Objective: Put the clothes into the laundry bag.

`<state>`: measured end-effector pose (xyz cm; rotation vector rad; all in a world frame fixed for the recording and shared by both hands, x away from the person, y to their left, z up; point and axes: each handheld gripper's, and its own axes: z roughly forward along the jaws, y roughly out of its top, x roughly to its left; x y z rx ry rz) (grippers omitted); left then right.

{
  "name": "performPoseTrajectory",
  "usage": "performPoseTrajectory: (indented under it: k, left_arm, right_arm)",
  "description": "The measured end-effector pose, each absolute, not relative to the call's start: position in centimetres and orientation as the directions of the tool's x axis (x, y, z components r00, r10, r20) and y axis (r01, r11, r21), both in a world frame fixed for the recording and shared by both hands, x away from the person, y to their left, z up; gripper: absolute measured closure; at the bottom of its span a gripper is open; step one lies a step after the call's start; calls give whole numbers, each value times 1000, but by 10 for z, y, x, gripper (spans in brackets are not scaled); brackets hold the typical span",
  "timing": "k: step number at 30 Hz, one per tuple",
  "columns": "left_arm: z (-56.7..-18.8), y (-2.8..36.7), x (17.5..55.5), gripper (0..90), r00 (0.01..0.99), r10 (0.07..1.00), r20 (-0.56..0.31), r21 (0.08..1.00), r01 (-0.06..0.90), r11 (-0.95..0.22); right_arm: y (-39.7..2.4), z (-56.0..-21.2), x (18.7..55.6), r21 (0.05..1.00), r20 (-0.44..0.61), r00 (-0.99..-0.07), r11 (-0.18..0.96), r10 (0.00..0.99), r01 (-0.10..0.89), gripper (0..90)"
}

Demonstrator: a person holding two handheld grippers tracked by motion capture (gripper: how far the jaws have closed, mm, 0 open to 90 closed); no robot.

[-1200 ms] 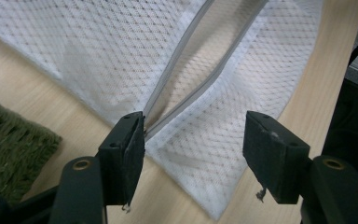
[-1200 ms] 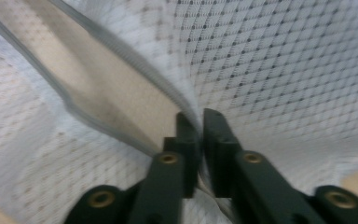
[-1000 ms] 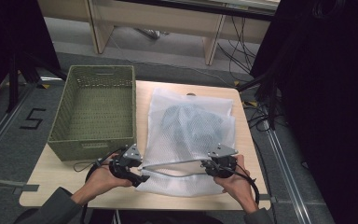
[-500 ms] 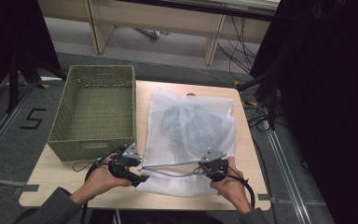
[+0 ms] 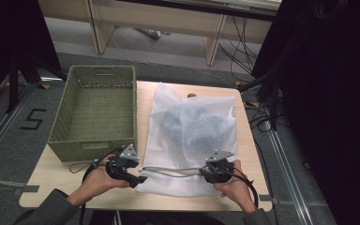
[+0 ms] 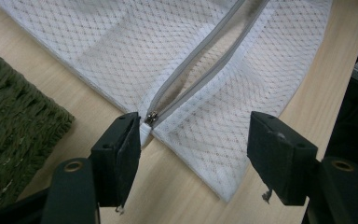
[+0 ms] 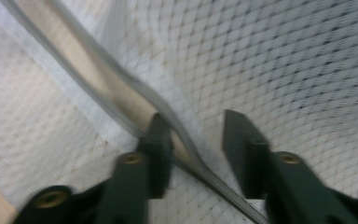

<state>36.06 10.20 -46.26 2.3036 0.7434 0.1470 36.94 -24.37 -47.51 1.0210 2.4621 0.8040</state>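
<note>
A white mesh laundry bag [image 5: 168, 101] lies flat on the wooden table [image 5: 98, 197] with a dark garment [image 5: 194, 129] inside it. Its grey zipper [image 5: 173, 169] runs along the near edge and gapes open. My left gripper [image 5: 139, 177] is open at the bag's near left corner. In the left gripper view, my left gripper [image 6: 193, 140] has its left jaw right beside the metal zipper slider [image 6: 151, 116]. My right gripper [image 5: 204, 172] is at the zipper's right end. The blurred right gripper view shows my right gripper [image 7: 196, 140] open, with the zipper's edge [image 7: 186, 140] running between the jaws.
An empty green woven basket [image 5: 89, 150] stands on the table's left half, close to my left hand, and its wall [image 6: 14, 135] shows in the left gripper view. Desk legs and cables sit on the floor beyond the table. Dark curtains hang at the right.
My right gripper has shifted slightly toward the near edge and to the left along the zipper. The left gripper has barely moved.
</note>
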Motion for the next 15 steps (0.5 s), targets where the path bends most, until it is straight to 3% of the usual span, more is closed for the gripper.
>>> performPoseTrajectory:
  k: [2, 4, 7, 9, 10, 15]
  left_arm:
    - [-460, 107, 363, 337, 851, 520, -78, 632, 446, -634]
    - [-462, 106, 362, 332, 828, 551, -101, 660, 470, -586]
    - [-462, 108, 361, 329, 817, 566, -110, 665, 484, -569]
    - [-461, 110, 362, 327, 814, 570, -111, 665, 487, -566]
    - [-460, 112, 363, 325, 826, 555, -95, 659, 471, -587]
    - [-460, 115, 362, 319, 825, 557, -95, 661, 471, -585]
  right_arm:
    - [-249, -467, 368, 648, -55, -667, 535, 743, 542, 421]
    - [-251, -459, 366, 676, 7, -659, 482, 752, 557, 369]
    - [-255, -450, 366, 744, 36, -670, 427, 741, 513, 342]
    - [-254, -444, 362, 760, 90, -642, 365, 761, 538, 341]
    - [-257, -442, 364, 773, 68, -643, 368, 763, 517, 335]
    - [-260, -442, 367, 762, 109, -588, 313, 801, 567, 305]
